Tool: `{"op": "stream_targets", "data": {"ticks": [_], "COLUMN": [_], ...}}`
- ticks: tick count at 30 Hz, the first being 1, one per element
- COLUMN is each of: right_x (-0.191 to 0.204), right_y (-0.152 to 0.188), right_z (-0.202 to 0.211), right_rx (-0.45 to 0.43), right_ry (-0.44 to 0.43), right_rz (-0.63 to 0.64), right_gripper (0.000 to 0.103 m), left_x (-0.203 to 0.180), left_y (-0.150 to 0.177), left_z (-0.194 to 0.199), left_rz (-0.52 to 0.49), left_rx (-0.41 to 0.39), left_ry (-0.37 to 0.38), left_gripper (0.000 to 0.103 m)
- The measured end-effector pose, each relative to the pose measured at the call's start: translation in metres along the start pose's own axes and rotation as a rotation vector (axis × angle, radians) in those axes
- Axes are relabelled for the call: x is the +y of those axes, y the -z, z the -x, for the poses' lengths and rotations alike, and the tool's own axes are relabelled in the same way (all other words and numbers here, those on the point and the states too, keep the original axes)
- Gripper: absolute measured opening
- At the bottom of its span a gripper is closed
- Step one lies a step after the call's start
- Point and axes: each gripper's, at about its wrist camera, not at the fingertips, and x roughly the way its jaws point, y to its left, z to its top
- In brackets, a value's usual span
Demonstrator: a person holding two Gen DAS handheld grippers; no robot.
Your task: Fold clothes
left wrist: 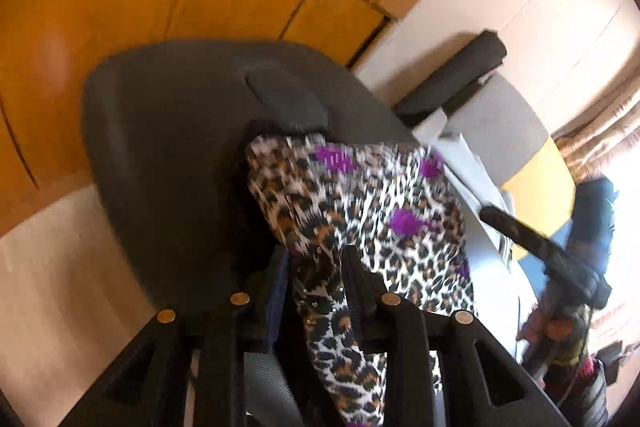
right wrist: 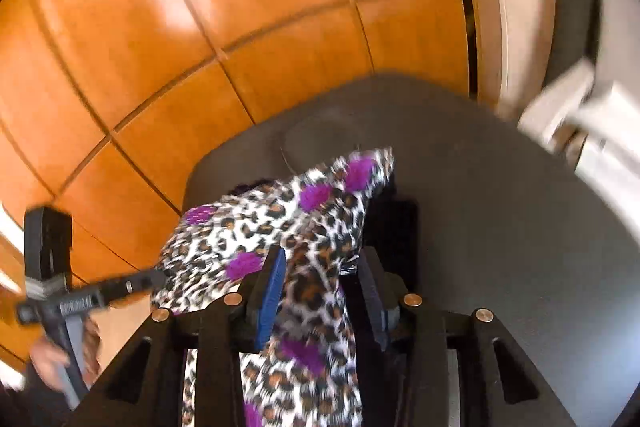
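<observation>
**Above the grey table, both grippers pinch the leopard cloth**

Over the grey table (left wrist: 160, 131), the leopard-print garment (left wrist: 360, 211) with purple spots hangs lifted, bunched between the two tools. Left gripper (left wrist: 320, 267) has its fingers pressed onto a fold of the fabric. Right gripper (right wrist: 320, 279), with blue pads (right wrist: 272, 291), likewise pinches the cloth. Orange wooden panels (right wrist: 200, 27) stand behind the table. Both views are blurred.
</observation>
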Motion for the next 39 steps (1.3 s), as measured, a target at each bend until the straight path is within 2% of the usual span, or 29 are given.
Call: {"op": "stream_targets", "data": {"ticks": [7, 10, 13, 15, 17, 19, 21, 23, 25, 28, 30, 33, 36, 39], "right_x": [0.041, 0.016, -0.009, -0.01, -0.003, 0.008, 0.02, 0.039, 0.056, 0.085, 0.105, 0.132, 0.154, 0.165], "right_y": [0.018, 0.046, 0.064, 0.064, 0.063, 0.061, 0.06, 0.059, 0.059, 0.057, 0.058, 0.068, 0.079, 0.091], "right_z": [0.019, -0.014, -0.013, -0.012, -0.011, -0.001, 0.012, 0.036, 0.052, 0.081, 0.095, 0.116, 0.128, 0.129], "right_rx": [0.014, 0.125, 0.071, 0.06, 0.052, 0.024, -0.011, -0.081, -0.136, -0.203, -0.24, -0.276, -0.273, -0.259], "right_ry": [0.078, 0.2, 0.135, 0.146, 0.181, 0.221, 0.269, 0.338, 0.374, 0.48, 0.517, 0.569, 0.557, 0.539], "right_rz": [0.198, 0.15, 0.023, -0.008, 0.001, -0.004, -0.005, 0.022, 0.031, 0.053, 0.082, 0.139, 0.166, 0.17], "right_gripper": [0.04, 0.04, 0.04, 0.04, 0.04, 0.042, 0.044, 0.052, 0.076, 0.097, 0.103, 0.103, 0.103, 0.103], "left_x": [-0.022, -0.032, -0.042, -0.043, -0.049, -0.061, -0.073, -0.086, -0.1, -0.117, -0.123, -0.13, -0.129, -0.13], "left_y": [0.0, 0.001, 0.001, -0.001, -0.004, -0.003, 0.005, 0.015, 0.028, 0.049, 0.061, 0.075, 0.082, 0.088], "left_z": [-0.039, -0.056, -0.072, -0.074, -0.069, -0.057, -0.035, -0.008, 0.017, 0.048, 0.07, 0.098, 0.123, 0.13], "left_rz": [-0.086, -0.122, -0.159, -0.144, -0.156, -0.193, -0.235, -0.254, -0.279, -0.312, -0.308, -0.294, -0.247, -0.24], "left_rx": [0.03, 0.043, 0.056, 0.056, 0.041, -0.001, -0.07, -0.144, -0.205, -0.264, -0.29, -0.318, -0.318, -0.297], "left_ry": [-0.058, -0.082, -0.107, -0.12, -0.165, -0.258, -0.389, -0.469, -0.541, -0.69, -0.729, -0.778, -0.727, -0.7], "left_gripper": [0.028, 0.028, 0.027, 0.027, 0.028, 0.028, 0.029, 0.029, 0.029, 0.029, 0.029, 0.029, 0.029, 0.029]}}
